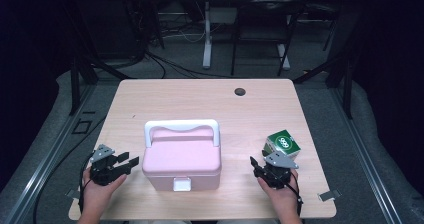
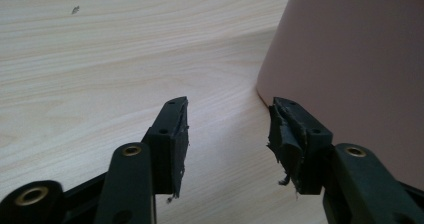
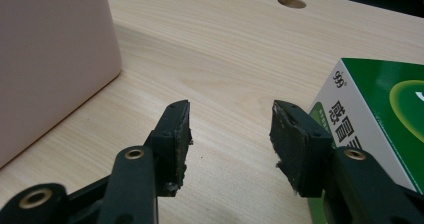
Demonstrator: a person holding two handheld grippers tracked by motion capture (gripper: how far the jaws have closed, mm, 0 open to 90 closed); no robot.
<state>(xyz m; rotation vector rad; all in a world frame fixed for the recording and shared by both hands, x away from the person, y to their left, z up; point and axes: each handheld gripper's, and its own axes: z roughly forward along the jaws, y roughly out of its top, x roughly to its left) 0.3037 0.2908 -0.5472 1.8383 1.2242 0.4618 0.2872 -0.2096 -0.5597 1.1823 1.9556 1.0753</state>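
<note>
While both grippers' fingers gape empty, the right gripper [image 1: 262, 164] nears the green-and-white cardboard box [image 1: 282, 143] at one o'clock — next, close on it — left gripper [image 1: 128, 161] beside the pink plastic case [image 1: 182, 160].

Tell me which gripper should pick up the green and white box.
Right. The right gripper, jaws open and empty, sits beside the green and white box; the left gripper is across the pink case.
</note>
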